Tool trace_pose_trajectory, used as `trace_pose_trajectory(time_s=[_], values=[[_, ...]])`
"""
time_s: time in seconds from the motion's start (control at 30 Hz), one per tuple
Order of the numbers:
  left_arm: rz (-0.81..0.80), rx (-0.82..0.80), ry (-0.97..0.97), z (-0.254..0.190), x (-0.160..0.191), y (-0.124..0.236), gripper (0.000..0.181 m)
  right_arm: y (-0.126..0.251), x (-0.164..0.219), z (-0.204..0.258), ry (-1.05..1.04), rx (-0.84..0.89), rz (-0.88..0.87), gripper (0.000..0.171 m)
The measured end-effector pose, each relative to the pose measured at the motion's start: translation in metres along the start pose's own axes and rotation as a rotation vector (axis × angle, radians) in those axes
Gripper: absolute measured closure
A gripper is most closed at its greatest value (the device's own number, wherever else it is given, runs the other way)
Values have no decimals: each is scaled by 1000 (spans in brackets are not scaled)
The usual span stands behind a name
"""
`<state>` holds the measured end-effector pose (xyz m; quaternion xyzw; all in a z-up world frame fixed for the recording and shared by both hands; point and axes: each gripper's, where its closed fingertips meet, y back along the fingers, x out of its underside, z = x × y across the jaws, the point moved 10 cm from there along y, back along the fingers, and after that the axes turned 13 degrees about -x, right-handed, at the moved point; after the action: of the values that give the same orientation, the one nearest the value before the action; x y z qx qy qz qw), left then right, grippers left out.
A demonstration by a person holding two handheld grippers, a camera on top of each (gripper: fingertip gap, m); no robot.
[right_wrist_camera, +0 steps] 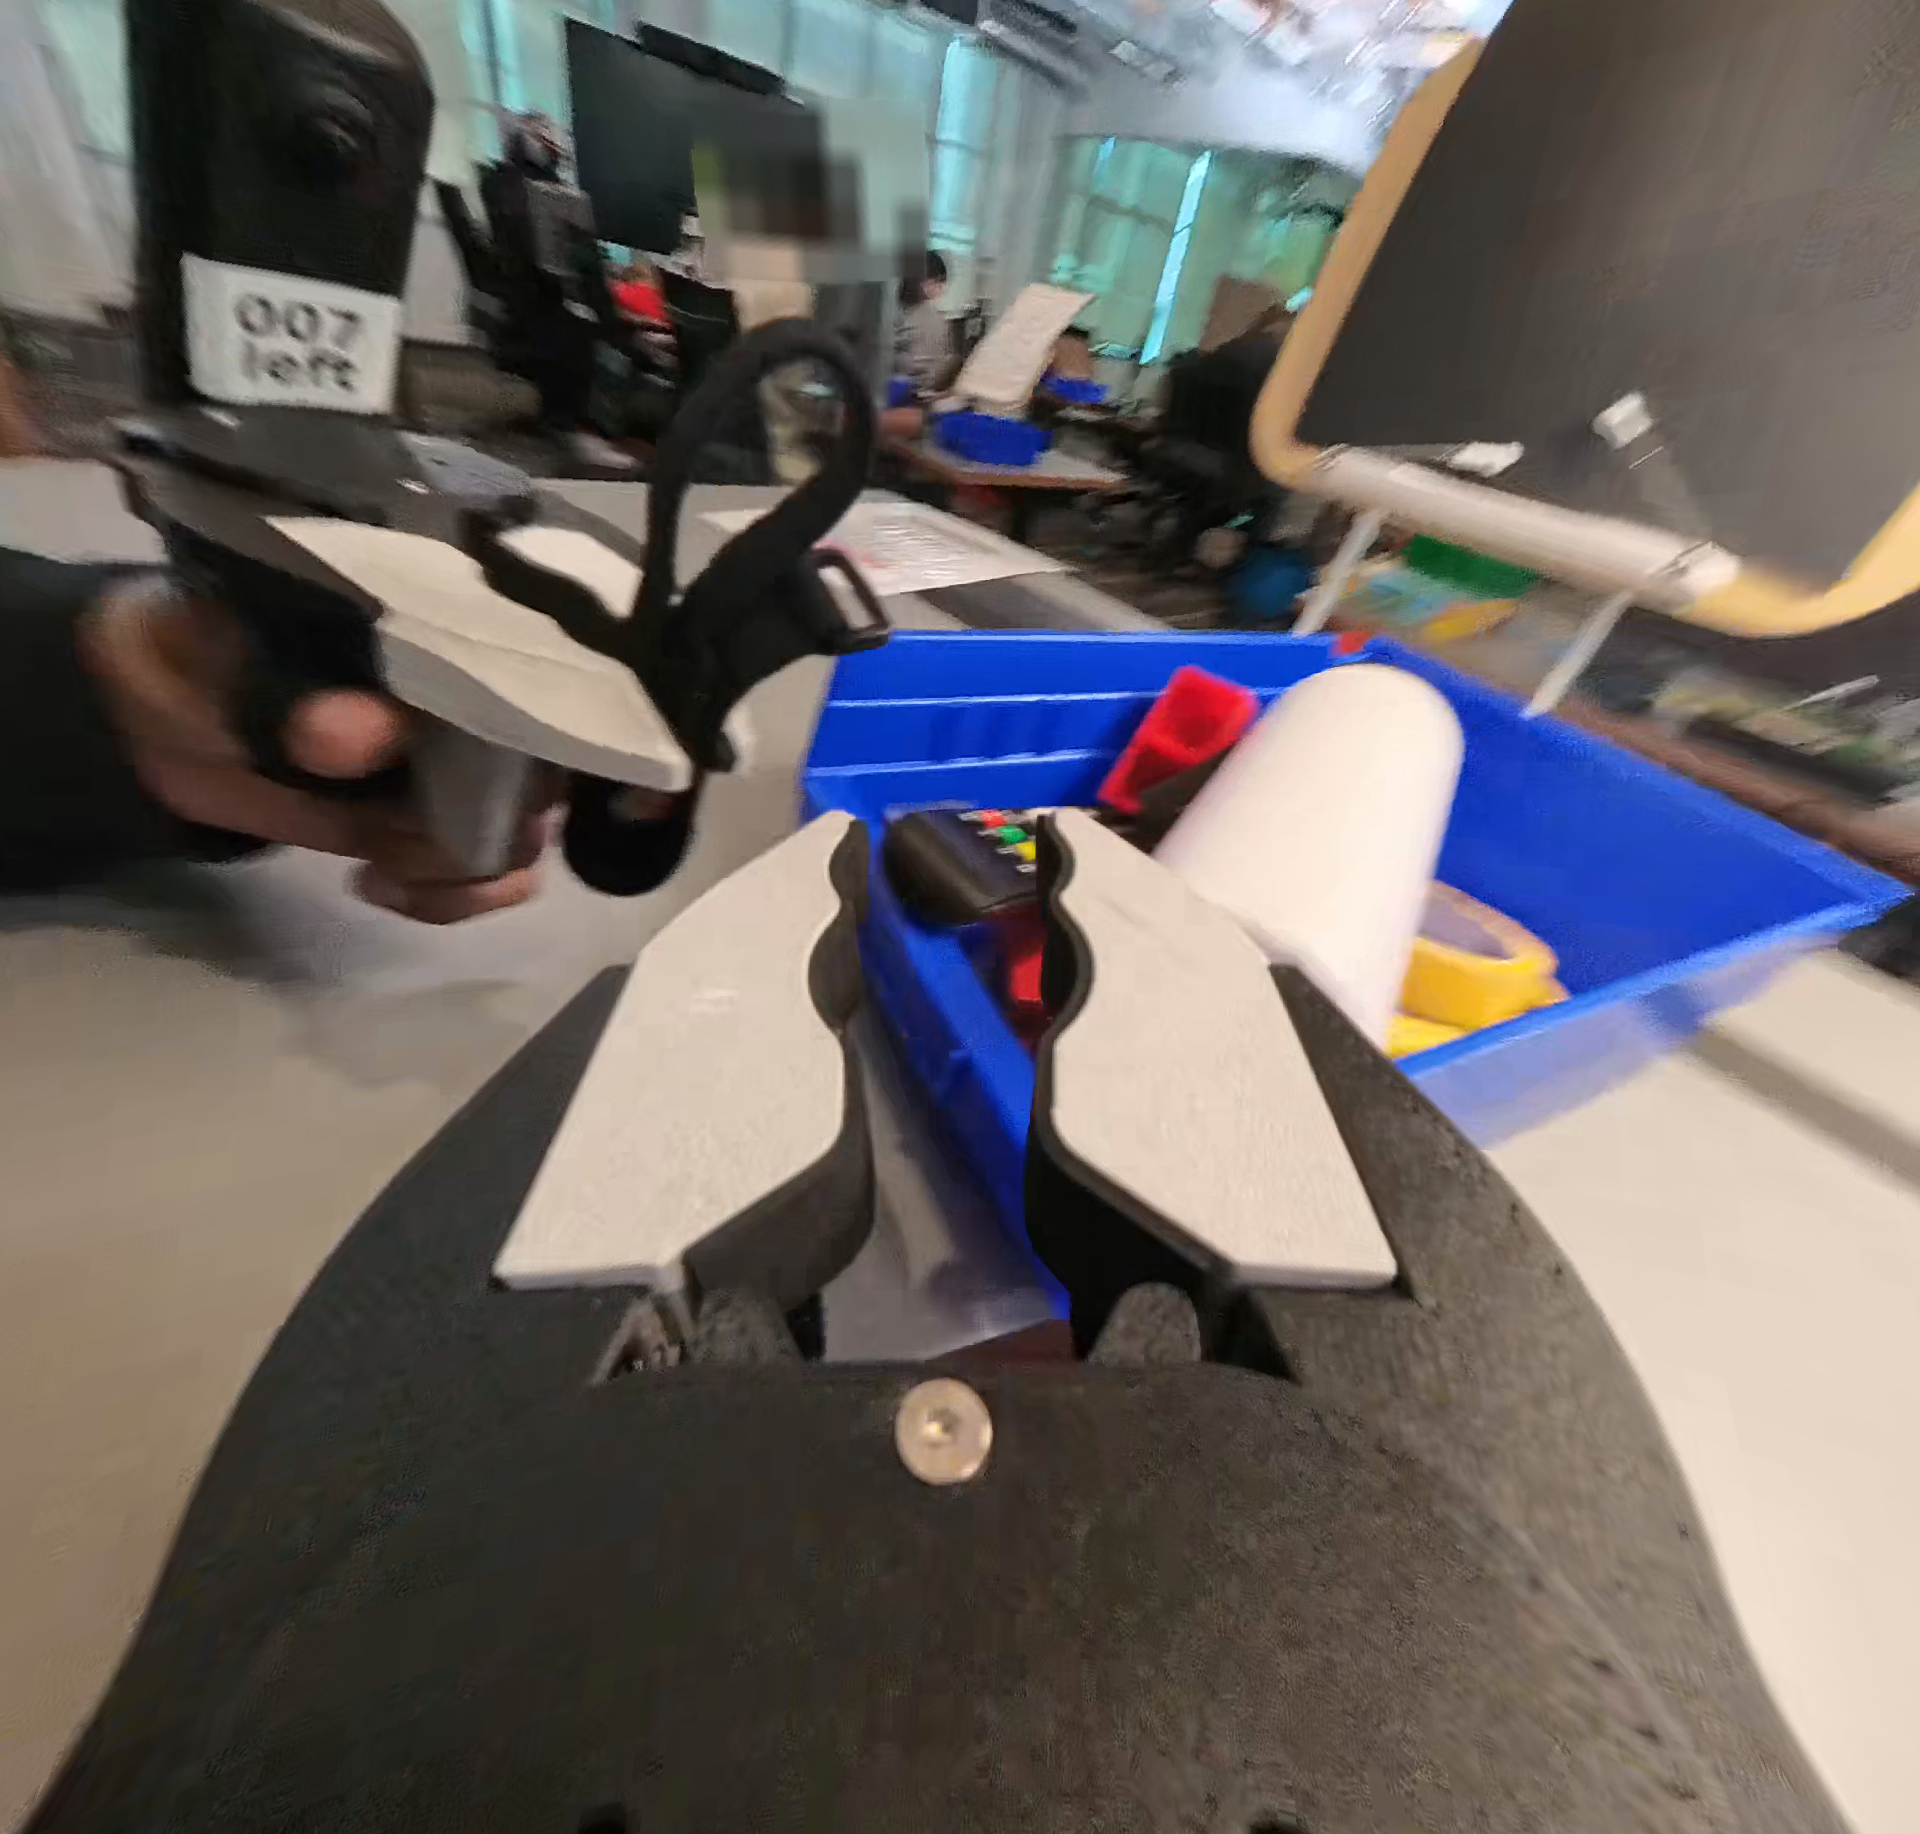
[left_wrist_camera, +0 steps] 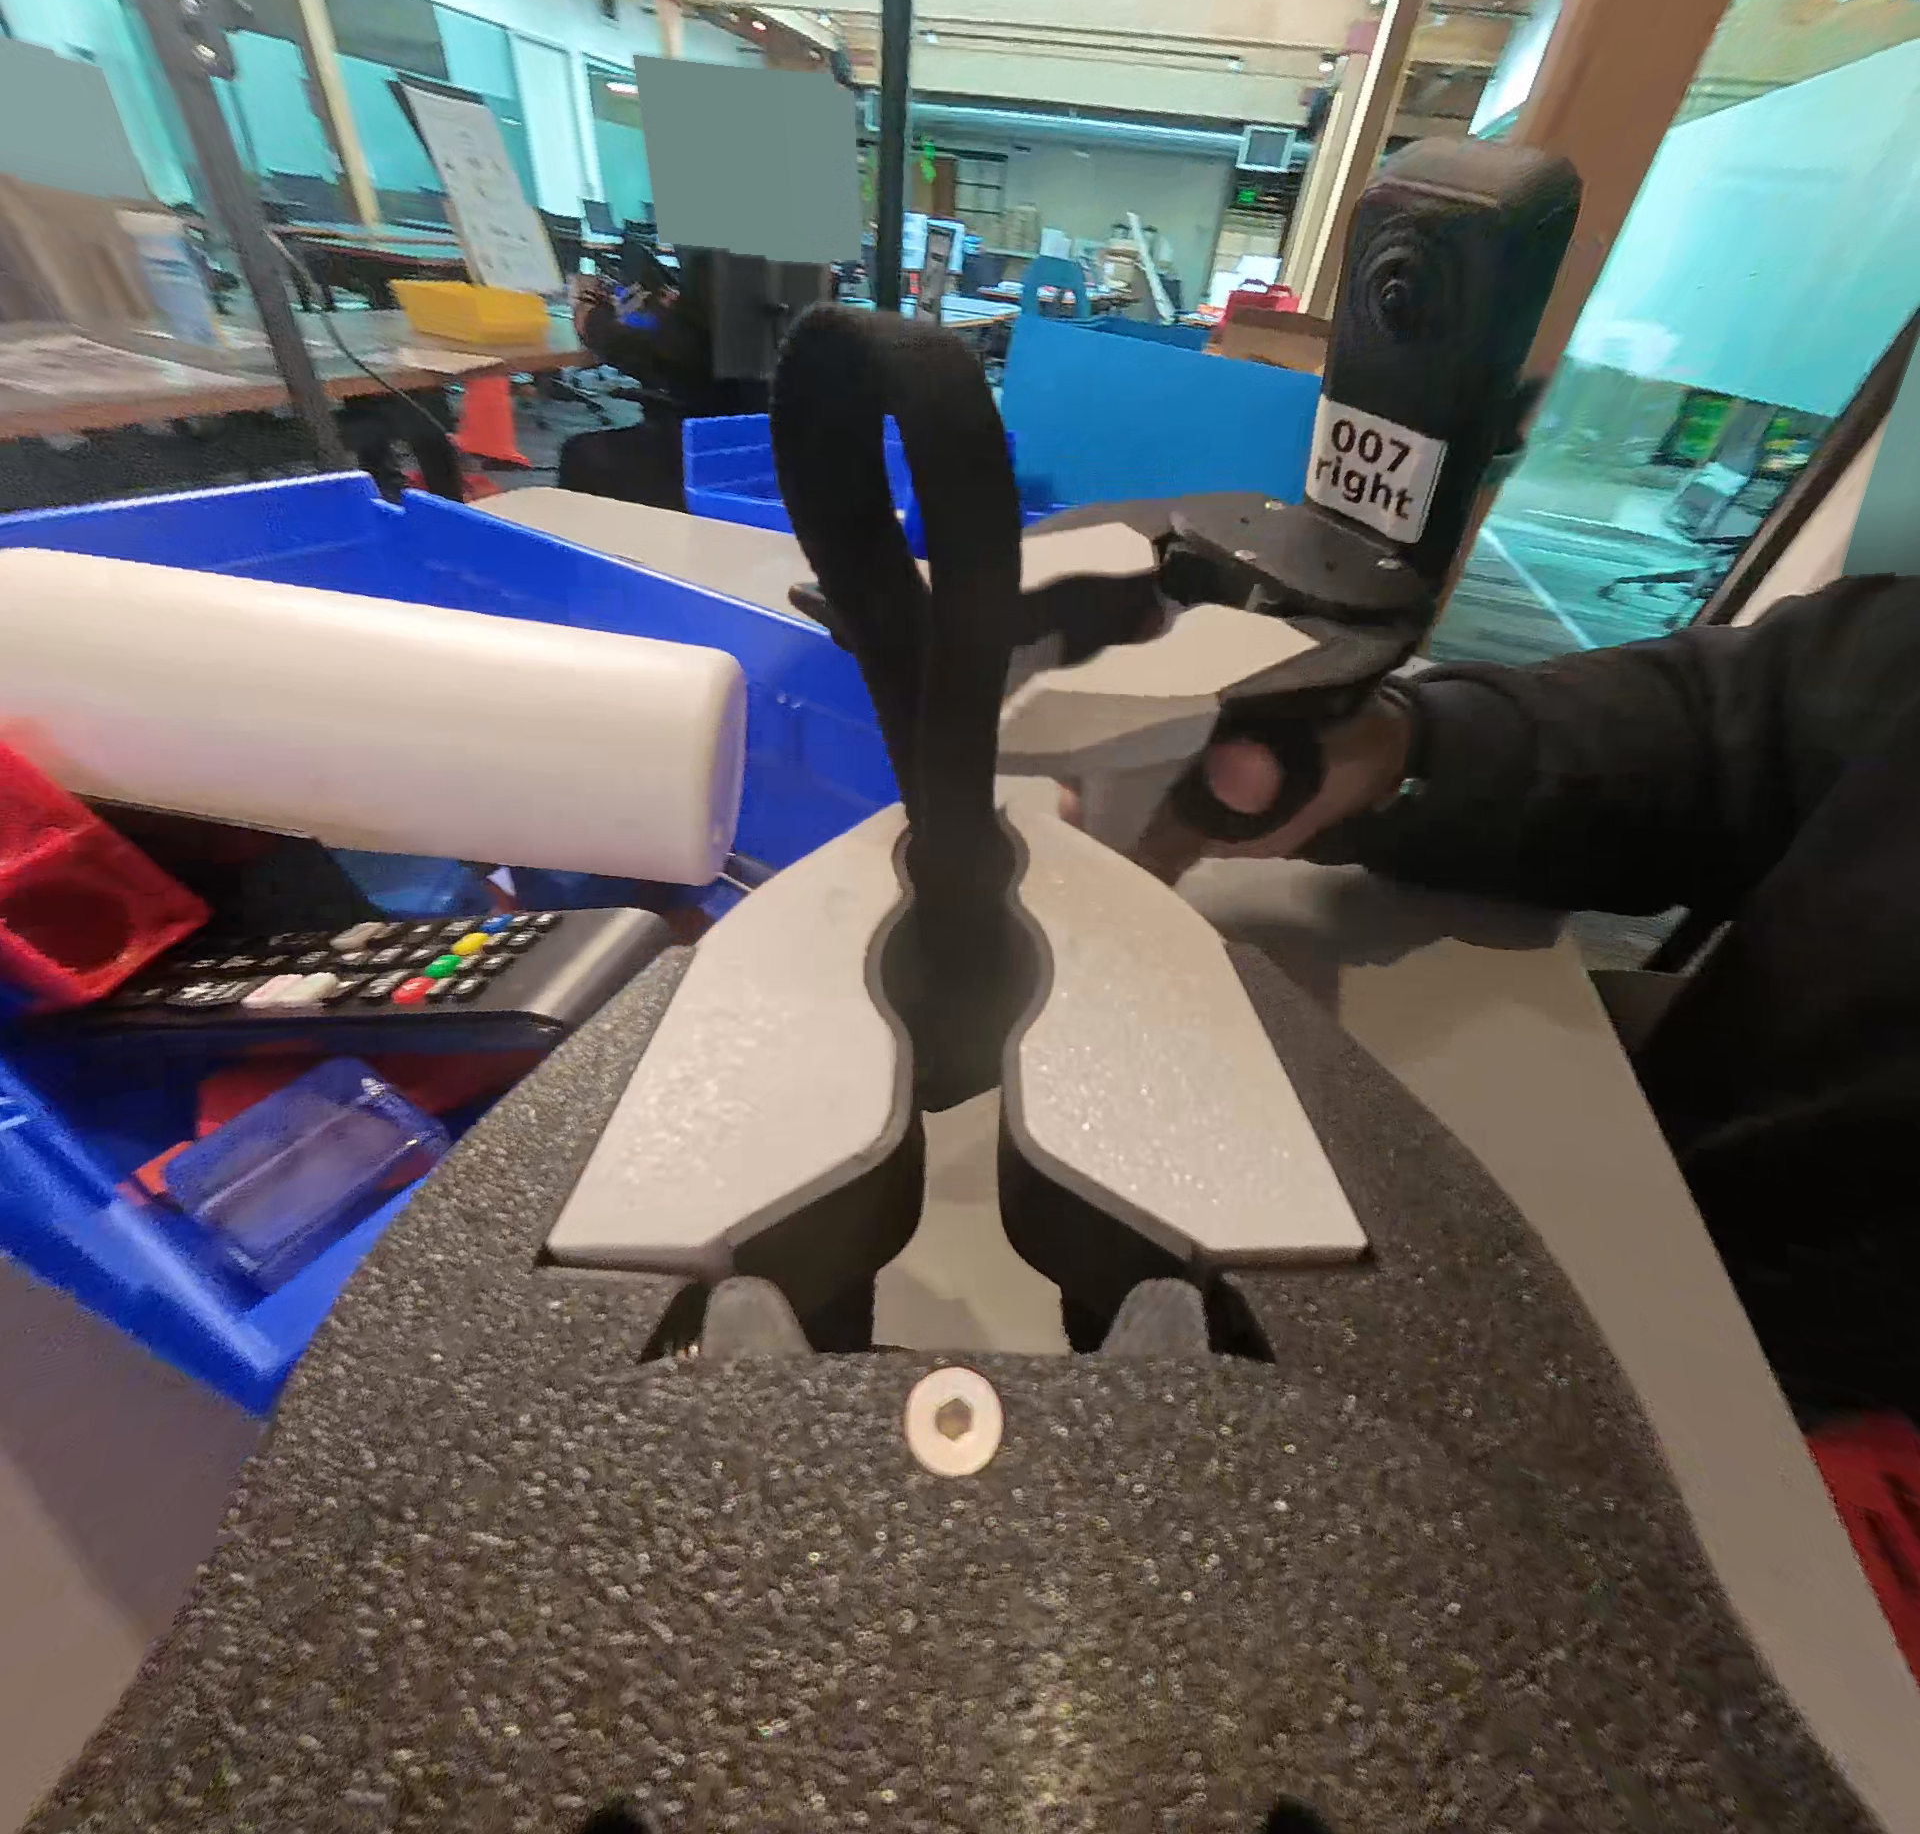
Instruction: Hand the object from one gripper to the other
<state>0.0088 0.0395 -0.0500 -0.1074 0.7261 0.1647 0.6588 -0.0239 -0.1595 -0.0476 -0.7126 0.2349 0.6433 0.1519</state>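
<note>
One black strap loop point(left_wrist_camera: 894, 496), pinched in the left hand-held gripper point(left_wrist_camera: 961, 911) above the counter point(right_wrist_camera: 208, 1057). Right hand-held gripper point(right_wrist_camera: 951, 875): narrowly parted, empty, beside the blue bin point(right_wrist_camera: 1662, 849). Transfer judged not yet made; receiving grasp outstanding.

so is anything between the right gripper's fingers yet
No. In the right wrist view the right gripper is open and bare; the black strap sits in the left gripper.

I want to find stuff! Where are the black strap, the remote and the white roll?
black strap point(left_wrist_camera: 940, 579), left wrist view, on its loop.
remote point(left_wrist_camera: 343, 974), left wrist view, on its buttons.
white roll point(right_wrist_camera: 1340, 808), right wrist view, on its side.
</note>
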Motion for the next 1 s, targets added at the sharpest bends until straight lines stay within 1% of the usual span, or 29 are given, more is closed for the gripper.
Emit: trace_pose_trajectory(time_s=[0.1,0.23,0.3,0.37,0.47,0.57,0.7,0.73,0.8,0.83,0.9,1.0], values=[[-2,-66,-48,-1,0,-1,171,-6,3,3,-144,-106,-2,137],[61,-142,-204,-8,7,-7,171,-11,3,9,-263,-202,-41,132],[79,-168,-299,-14,11,-9,170,-14,3,11,-307,-229,-39,128],[84,-192,-371,-20,14,-12,171,-16,4,13,-319,-218,-13,126],[121,-226,-440,-26,17,-15,170,-17,4,16,-277,-184,2,130],[156,-268,-509,-27,21,-17,169,-19,5,21,-262,-178,17,129],[182,-271,-536,-28,25,-20,163,-22,8,25,-210,-135,28,143],[188,-267,-534,-27,26,-20,159,-22,8,26,-192,-134,32,145],[197,-251,-531,-26,25,-20,151,-22,9,27,-158,-131,36,159],[197,-244,-530,-24,24,-19,149,-21,9,27,-137,-125,39,161],[182,-228,-531,-22,21,-16,144,-20,8,27,-80,-101,42,162],[167,-184,-501,-15,13,-10,131,-16,7,25,29,-66,32,163]])
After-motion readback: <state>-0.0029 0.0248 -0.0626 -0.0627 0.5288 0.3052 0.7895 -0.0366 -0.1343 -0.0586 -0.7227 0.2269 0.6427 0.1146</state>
